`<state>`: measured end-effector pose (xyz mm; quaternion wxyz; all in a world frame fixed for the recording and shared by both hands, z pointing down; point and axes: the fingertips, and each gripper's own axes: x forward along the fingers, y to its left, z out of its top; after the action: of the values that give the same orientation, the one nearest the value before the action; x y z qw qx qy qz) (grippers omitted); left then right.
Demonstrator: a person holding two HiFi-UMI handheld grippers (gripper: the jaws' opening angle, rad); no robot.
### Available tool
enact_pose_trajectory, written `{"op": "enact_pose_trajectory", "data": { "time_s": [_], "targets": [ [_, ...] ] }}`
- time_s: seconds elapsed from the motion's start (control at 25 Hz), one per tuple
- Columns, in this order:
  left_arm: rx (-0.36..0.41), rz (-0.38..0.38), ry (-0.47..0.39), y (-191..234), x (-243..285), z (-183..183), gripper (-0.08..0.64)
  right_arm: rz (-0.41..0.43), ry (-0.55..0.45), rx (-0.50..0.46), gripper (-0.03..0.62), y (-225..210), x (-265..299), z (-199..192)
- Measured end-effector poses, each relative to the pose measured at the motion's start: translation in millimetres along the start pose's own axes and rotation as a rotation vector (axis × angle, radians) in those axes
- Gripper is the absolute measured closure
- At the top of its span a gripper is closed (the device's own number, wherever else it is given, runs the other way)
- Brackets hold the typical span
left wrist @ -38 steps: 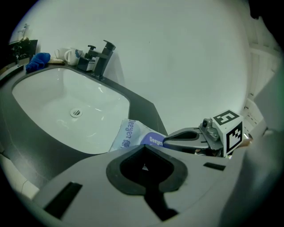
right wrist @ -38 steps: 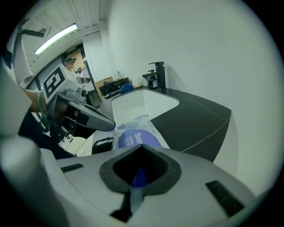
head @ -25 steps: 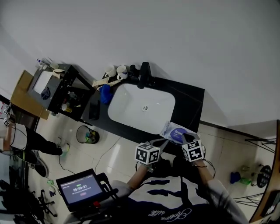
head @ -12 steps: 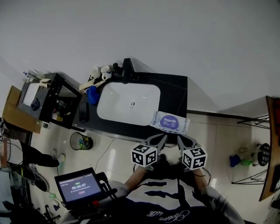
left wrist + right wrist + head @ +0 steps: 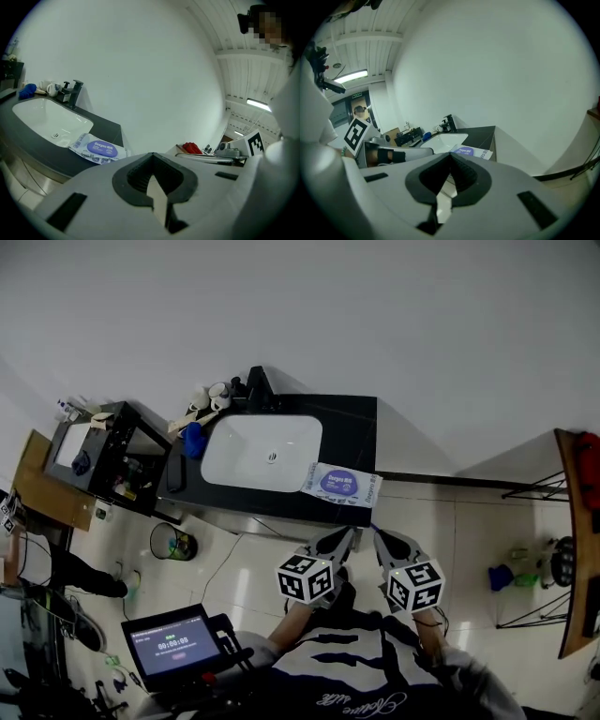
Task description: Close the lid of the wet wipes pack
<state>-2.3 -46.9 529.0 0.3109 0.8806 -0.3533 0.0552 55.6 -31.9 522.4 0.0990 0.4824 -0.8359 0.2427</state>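
Observation:
The wet wipes pack (image 5: 342, 484) is white with a purple oval lid that lies flat. It rests on the black counter (image 5: 356, 432), just right of the sink, and also shows in the left gripper view (image 5: 100, 149) and the right gripper view (image 5: 466, 151). My left gripper (image 5: 337, 540) and right gripper (image 5: 384, 542) hang side by side over the floor, short of the counter's front edge and well clear of the pack. The left gripper (image 5: 151, 154) and right gripper (image 5: 450, 154) each have their tips together, with nothing held.
A white sink (image 5: 217, 463) with a black faucet (image 5: 256, 385) fills the counter's middle. Cups (image 5: 206, 395) and a blue cloth (image 5: 192, 439) sit at its left end. A black shelf cart (image 5: 112, 456), a bin (image 5: 173, 542) and a tablet screen (image 5: 169, 643) stand to the left.
Both grippers have drawn back from the pack, where they were a second ago. The person has stepped away from the counter, so the pack now lies farther off.

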Motion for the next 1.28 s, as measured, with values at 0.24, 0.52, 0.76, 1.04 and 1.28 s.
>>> {"op": "enact_pose_trajectory", "data": {
  "time_s": [0.24,0.52,0.76,1.04,1.28],
  "targets": [
    [0.007,0.019,-0.054,-75.8,-30.0,-39.5,0.56,0.062,-0.054,0.005,0.594,16.4,-70.6,-15.4],
    [-0.015,0.086,-0.088,-115.2,-72.6,-85.7,0.56,0.142,-0.037,-0.008,0.594,42.2,-112.6,-49.6],
    [-0.012,0.145,-0.107,-127.1,-103.2,-101.9,0.559,0.211,-0.033,-0.009,0.594,67.6,-125.6,-62.6],
    [0.006,0.158,-0.129,-124.2,-117.1,-95.2,0.559,0.244,-0.031,-0.029,0.594,88.3,-126.7,-62.7],
    [0.033,0.13,-0.111,-124.2,-121.1,-89.8,0.559,0.226,-0.042,-0.031,0.594,95.5,-122.5,-57.0]
  ]
}}
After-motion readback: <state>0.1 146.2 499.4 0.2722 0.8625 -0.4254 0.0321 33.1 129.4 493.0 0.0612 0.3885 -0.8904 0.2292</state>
